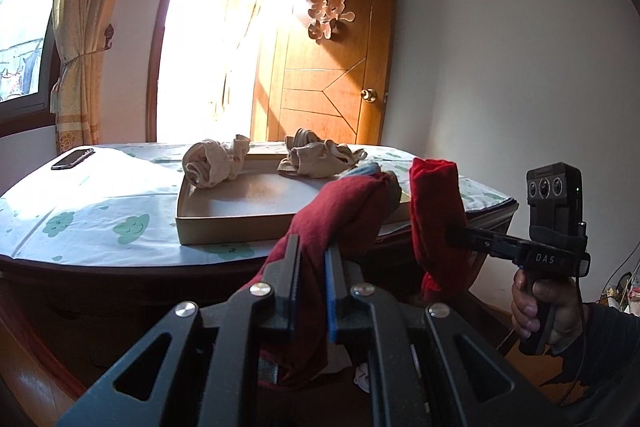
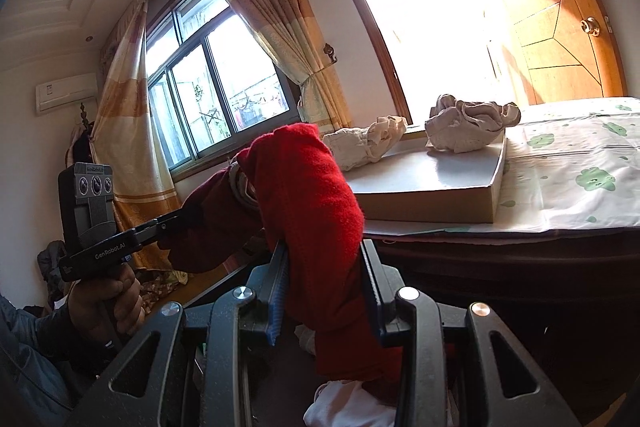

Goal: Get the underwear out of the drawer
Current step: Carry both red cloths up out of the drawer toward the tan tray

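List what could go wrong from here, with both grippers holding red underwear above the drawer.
1. The left gripper pinches only a fold of the dark red underwear, so it may slip out.
2. The bright red underwear hangs low from the right gripper and could snag the white garments below.
3. The two beige bundles crowd the cardboard tray, leaving limited room.

Two pieces of red underwear are held up in the air: a darker maroon one bunched into a roll, and a brighter red one (folded over, hanging down) beside it.
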